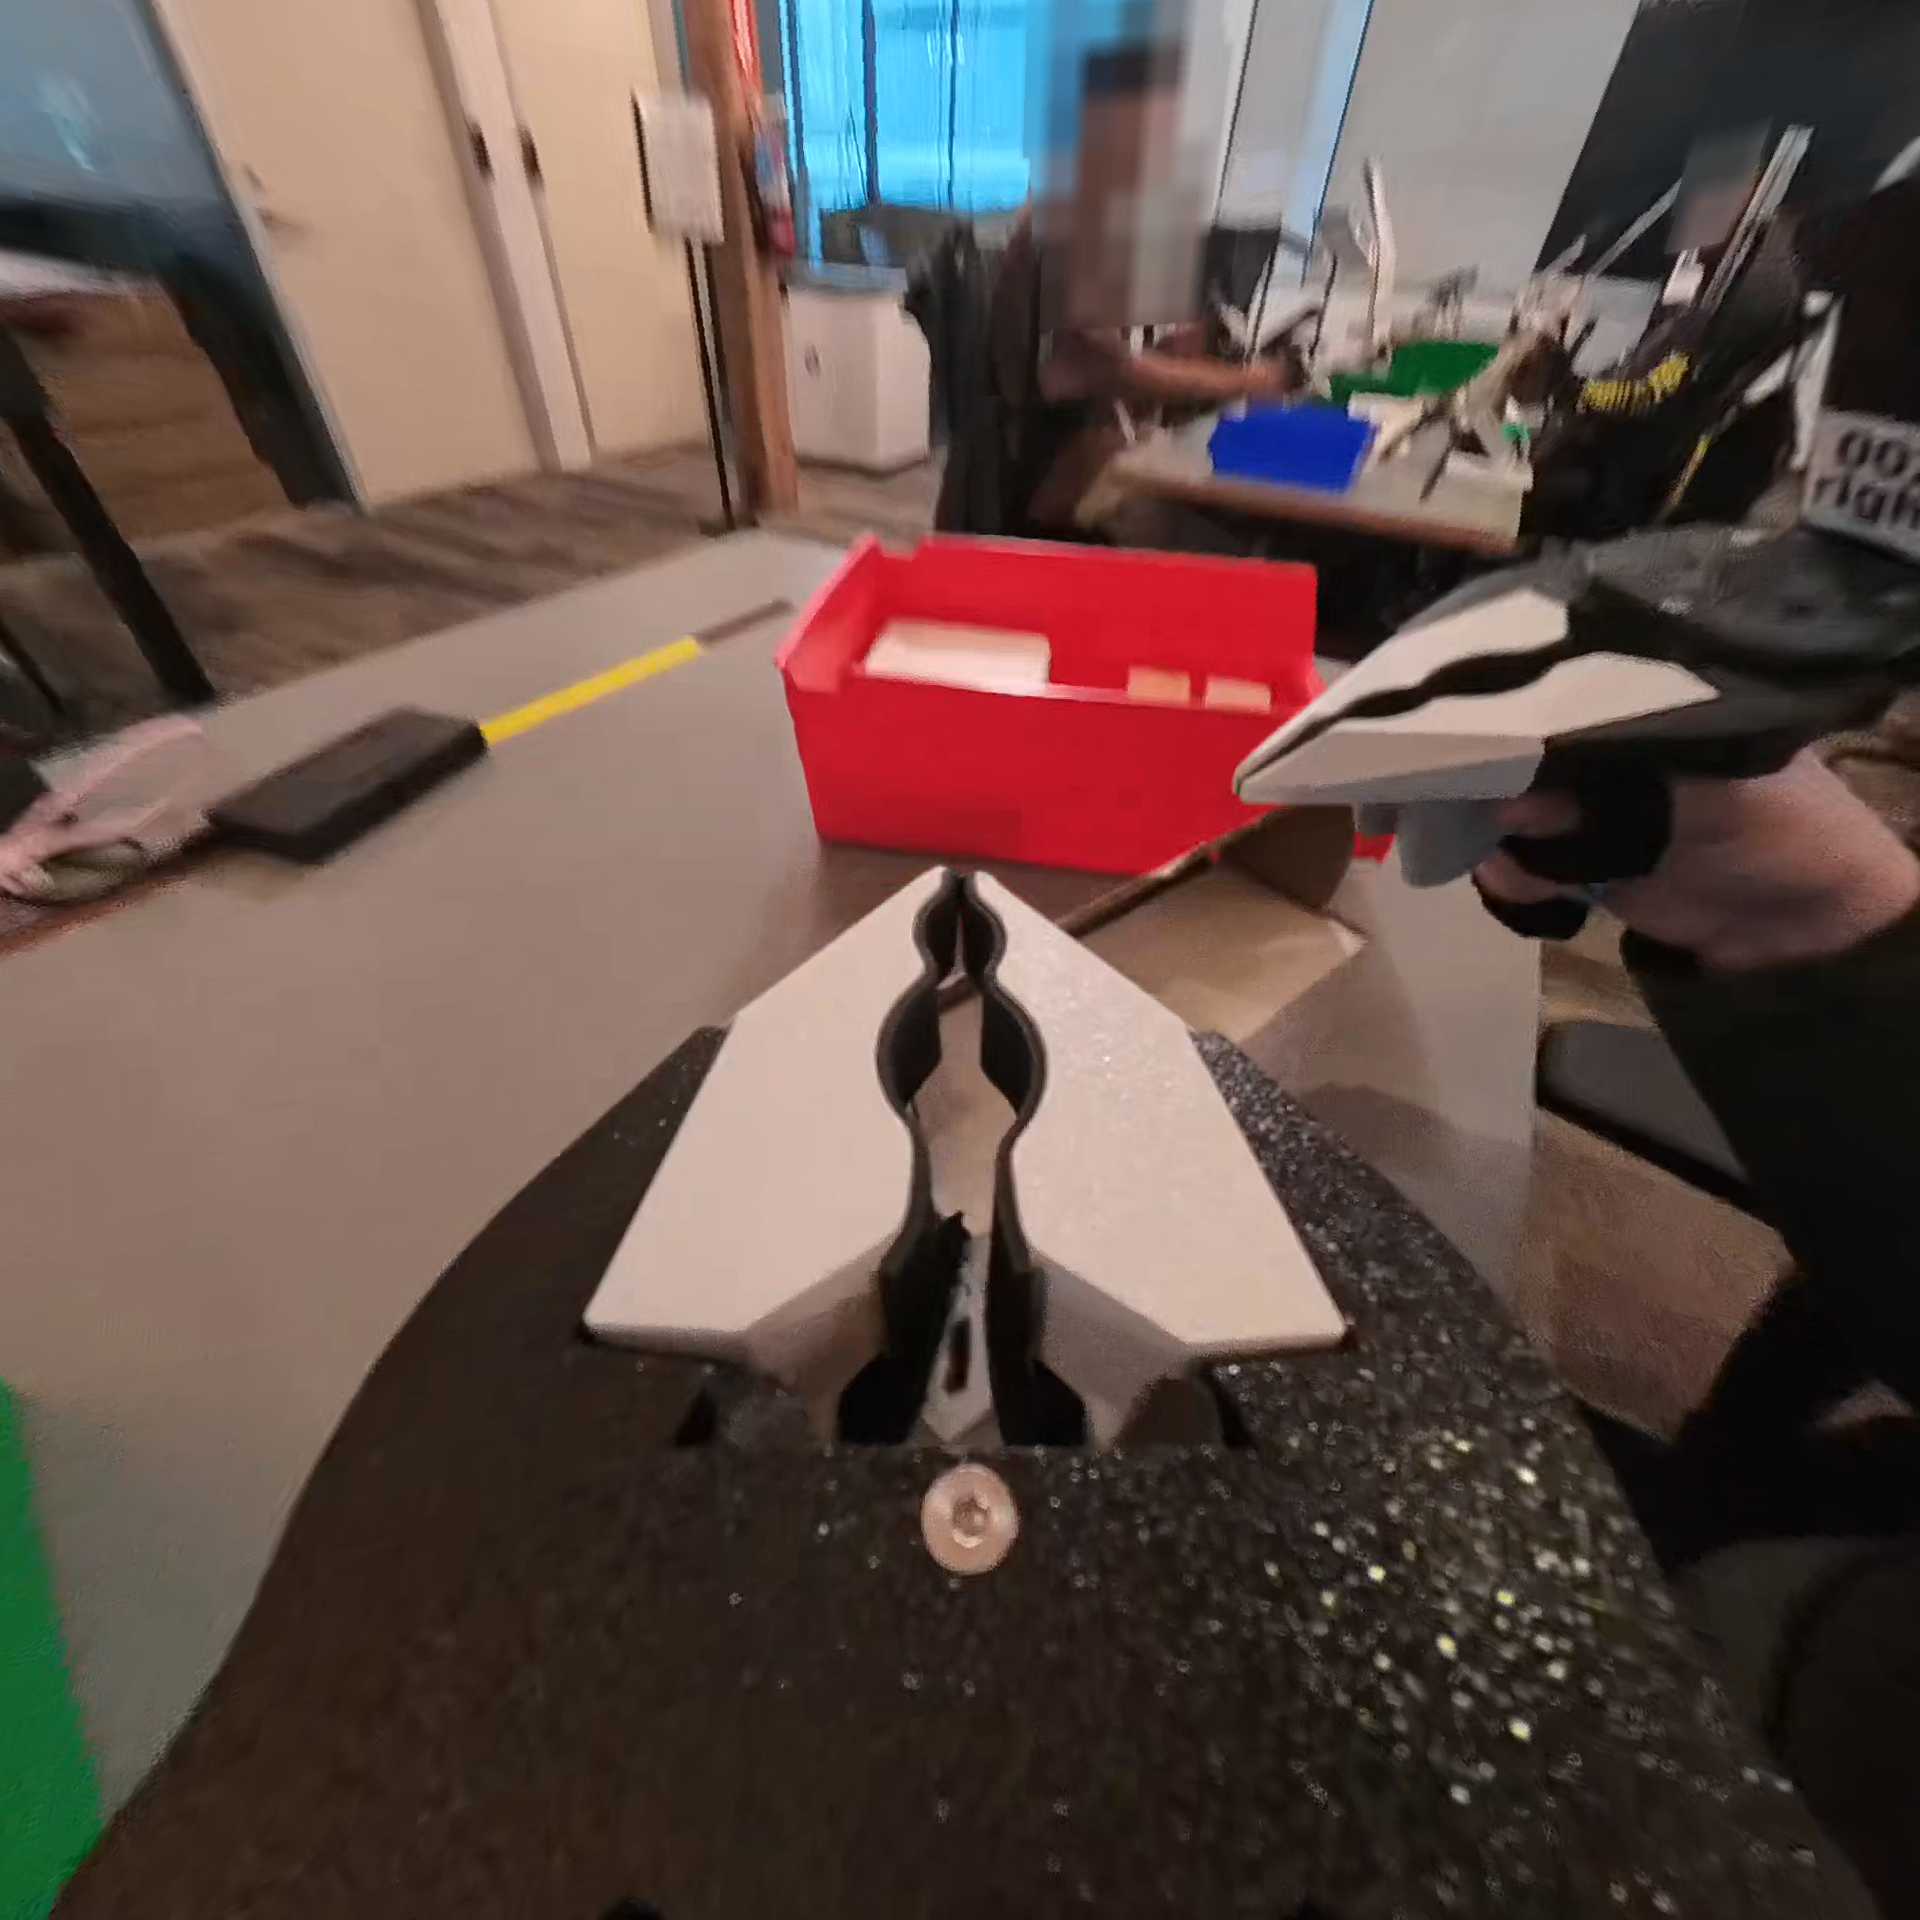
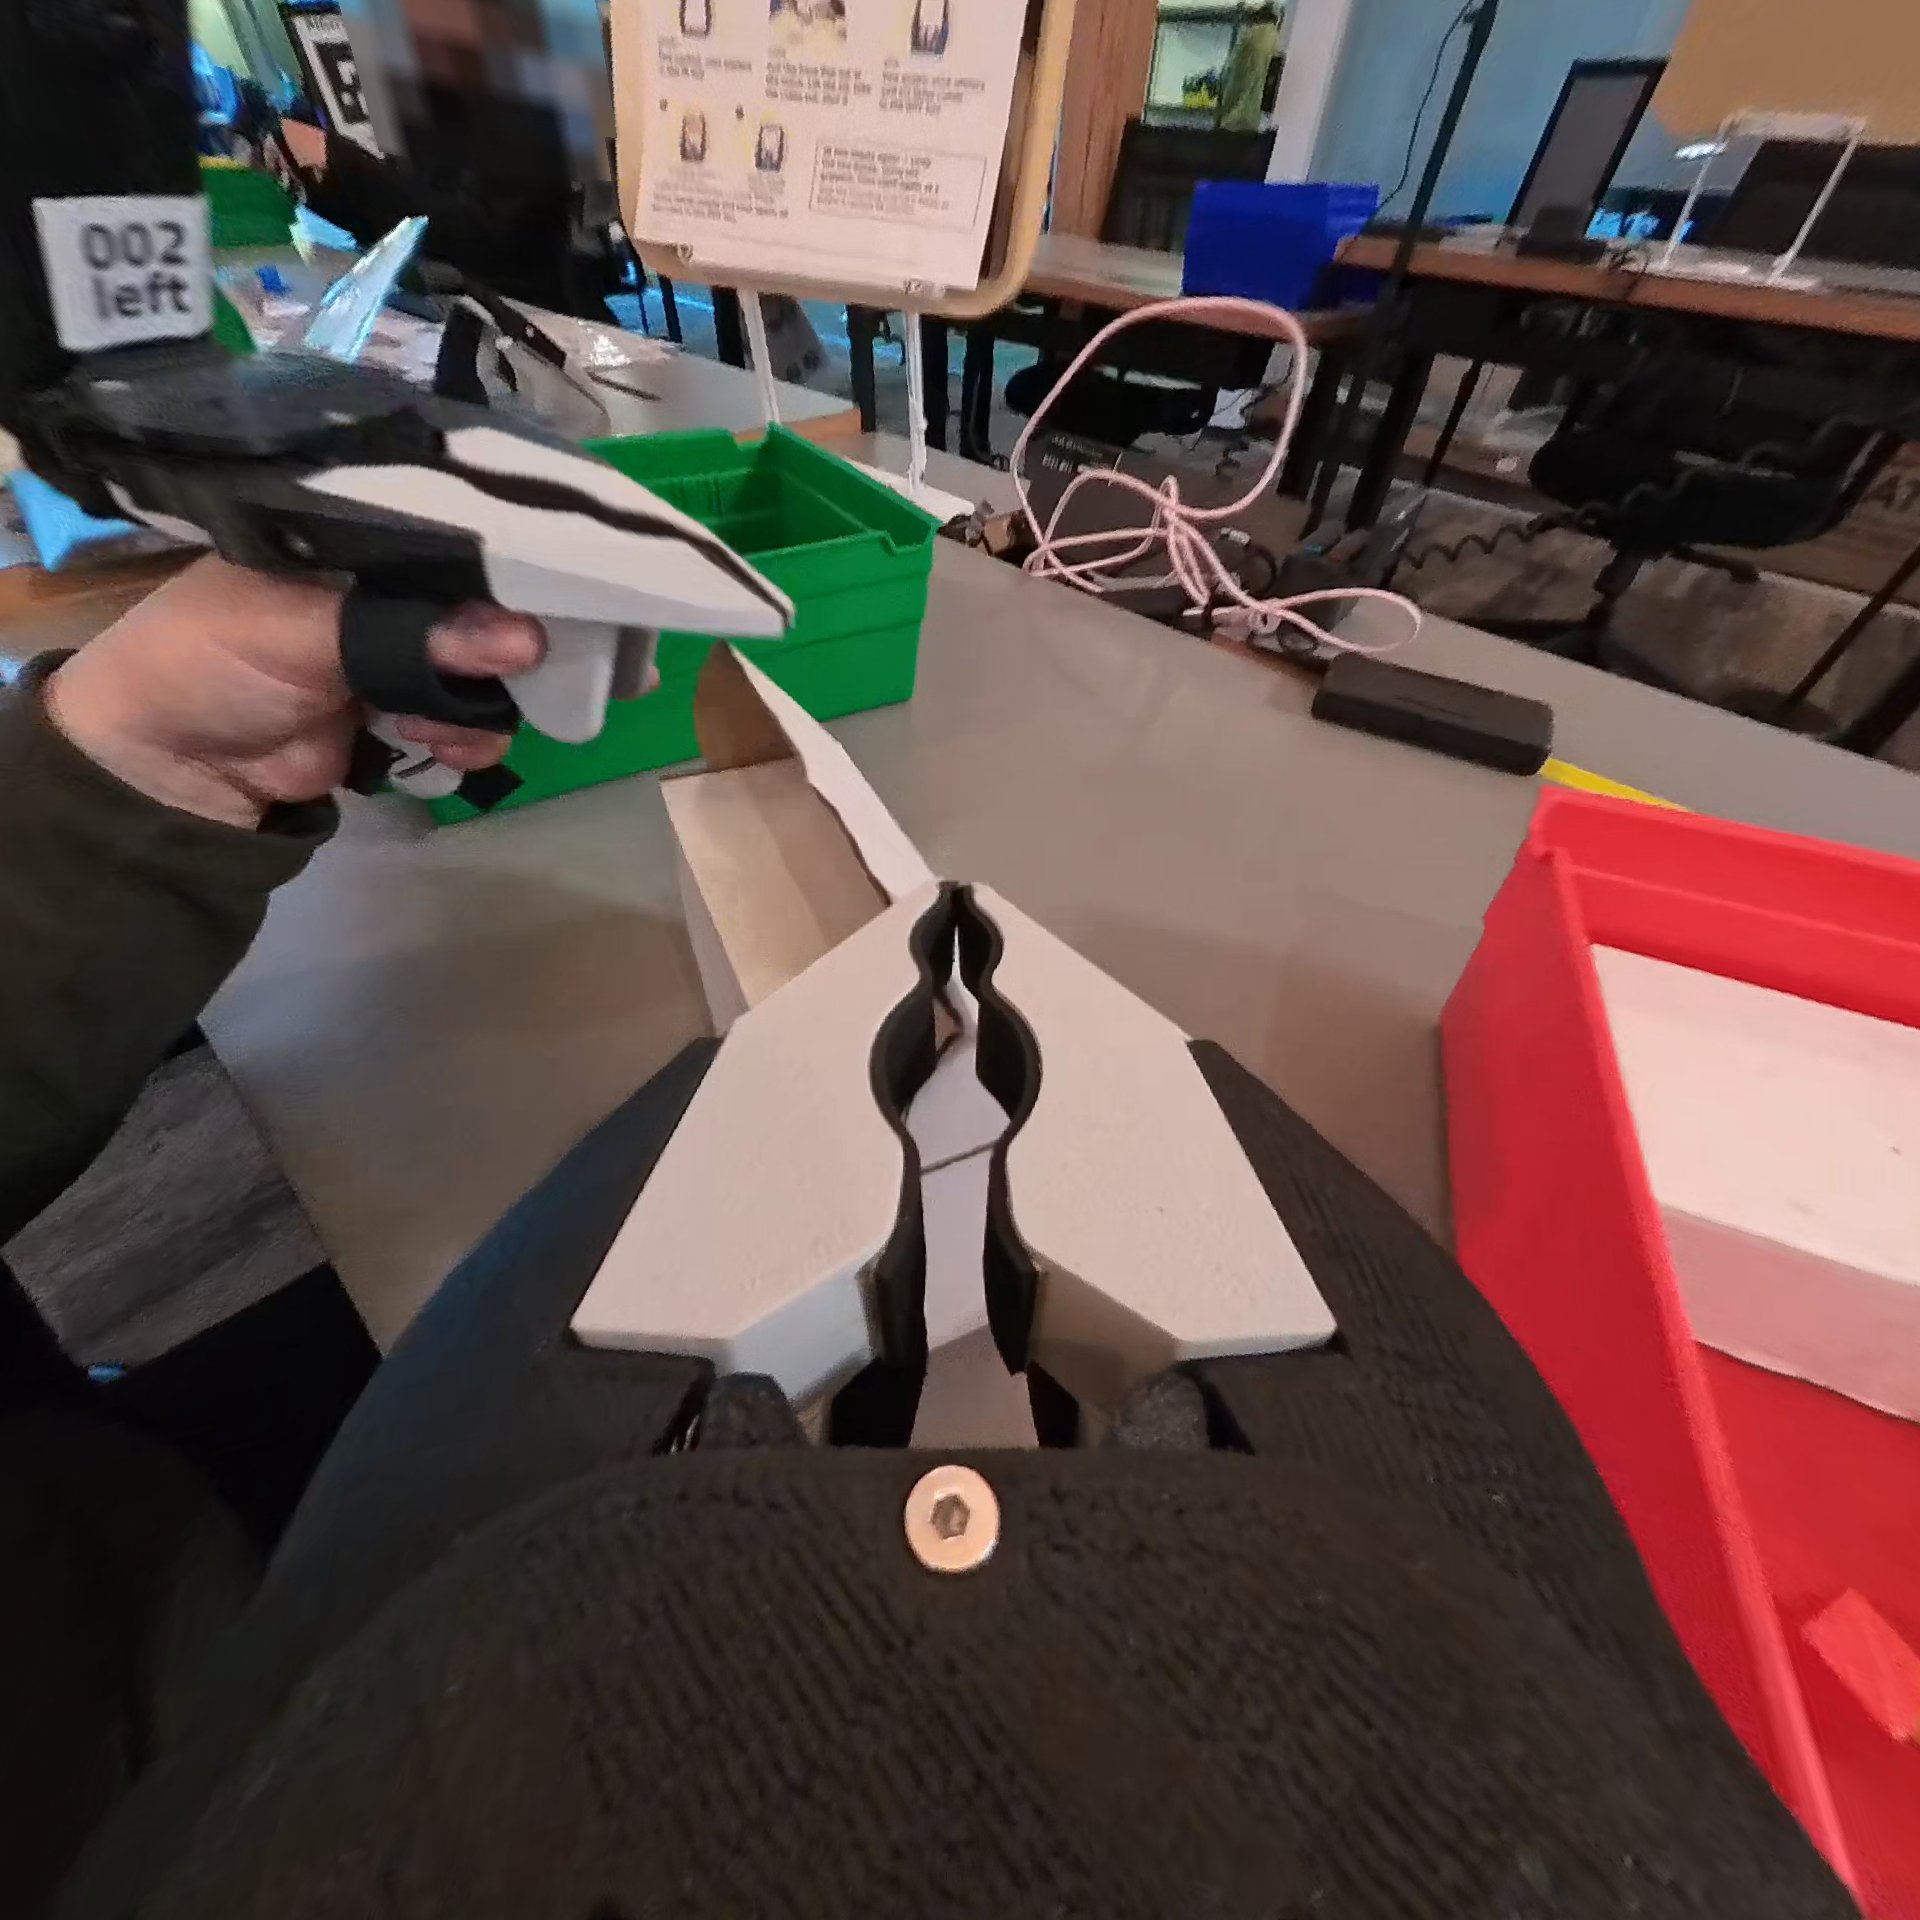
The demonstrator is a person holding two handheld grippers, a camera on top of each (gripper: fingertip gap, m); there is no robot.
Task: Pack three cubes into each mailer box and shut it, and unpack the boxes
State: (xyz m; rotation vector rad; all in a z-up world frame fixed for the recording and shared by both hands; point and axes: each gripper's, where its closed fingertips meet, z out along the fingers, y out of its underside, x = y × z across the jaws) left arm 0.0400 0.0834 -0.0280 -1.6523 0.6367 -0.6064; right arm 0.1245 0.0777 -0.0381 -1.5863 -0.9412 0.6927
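**Mailer box open on the tabletop: risks at this stage**

Mailer box point(image 2: 769, 883) lies open and seemingly without cubes on the tabletop point(image 2: 1143, 831), between the red bin point(image 2: 1538, 1143) and the green bin point(image 2: 831, 561). Left tongs point(image 2: 784, 613) and right tongs point(image 2: 954, 894) hover above the box, both pressed together on nothing. Its raised lid point(image 2: 831, 779) may be knocked, sliding the light box; 2 cubes point(image 1: 1195, 688) wait in the red bin.

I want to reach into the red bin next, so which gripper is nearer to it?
Right. The right gripper hovers beside the red bin; the left gripper is farther off, by the green bin.
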